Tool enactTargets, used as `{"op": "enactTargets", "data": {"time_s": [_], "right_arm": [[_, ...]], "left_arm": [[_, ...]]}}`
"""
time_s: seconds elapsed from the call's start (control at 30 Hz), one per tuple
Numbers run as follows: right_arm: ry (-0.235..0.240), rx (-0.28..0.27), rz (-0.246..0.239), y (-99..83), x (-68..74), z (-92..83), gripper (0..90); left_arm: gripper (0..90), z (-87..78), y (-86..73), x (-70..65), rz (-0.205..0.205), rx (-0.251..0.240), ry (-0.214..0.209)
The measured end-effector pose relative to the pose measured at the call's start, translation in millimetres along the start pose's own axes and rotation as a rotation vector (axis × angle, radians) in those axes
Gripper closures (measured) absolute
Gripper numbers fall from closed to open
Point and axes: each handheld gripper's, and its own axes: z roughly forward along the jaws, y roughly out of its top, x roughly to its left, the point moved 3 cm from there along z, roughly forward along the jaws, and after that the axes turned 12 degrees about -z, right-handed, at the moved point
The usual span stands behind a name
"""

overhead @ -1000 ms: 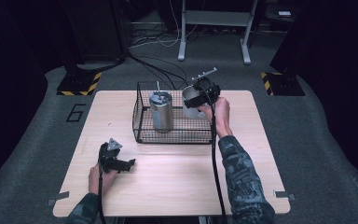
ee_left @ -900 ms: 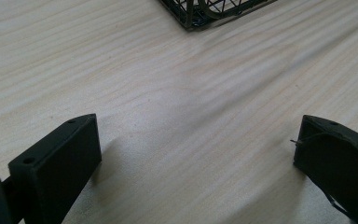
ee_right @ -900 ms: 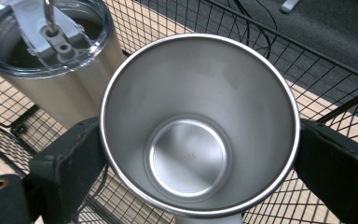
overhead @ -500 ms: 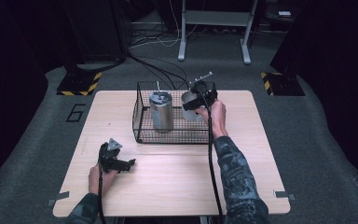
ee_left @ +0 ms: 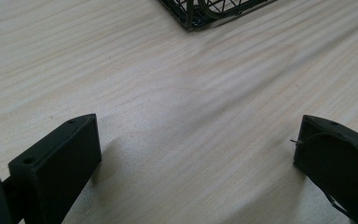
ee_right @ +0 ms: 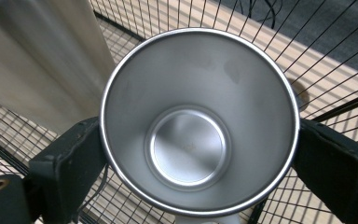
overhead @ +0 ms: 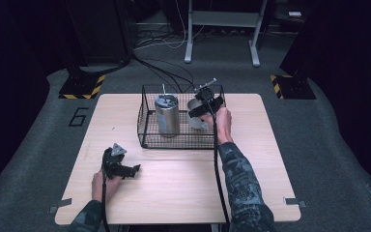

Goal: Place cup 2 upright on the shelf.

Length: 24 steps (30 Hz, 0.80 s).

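A black wire basket [overhead: 174, 143] stands on the wooden table [overhead: 183, 193]. Inside it, at the left, a tall steel canister [overhead: 166, 115] stands upright. My right gripper [overhead: 201, 108] is shut on a steel cup [overhead: 196, 117] inside the basket's right half. In the right gripper view the cup [ee_right: 189, 140] opens toward the camera, a jaw pressed on each side of its rim, and the canister [ee_right: 37, 60] stands close at the left. My left gripper [overhead: 133, 170] lies open on the table near the front left, its fingers [ee_left: 60, 158] wide apart over bare wood.
The basket's near corner [ee_left: 191, 14] lies ahead of the left gripper. Beyond the table, cables [overhead: 164, 72] run across the grey floor toward a metal stand [overhead: 222, 29].
My right gripper has carried the cup slightly left and down, deeper into the basket beside the canister. The left gripper has stayed still.
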Motion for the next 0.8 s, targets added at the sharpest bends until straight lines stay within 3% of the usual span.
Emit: {"op": "enactTargets", "data": {"time_s": [0.6,0.8], "right_arm": [[0.024,0.074,0.018,-9.7,5.6,23.0,5.8],[0.024,0.072,0.044,-10.3,4.7,24.8,5.7]], "left_arm": [[0.2,0.1,0.1,0.0,0.000,-0.001,0.000],[0.2,0.1,0.1,0.0,0.001,-0.001,0.003]]}}
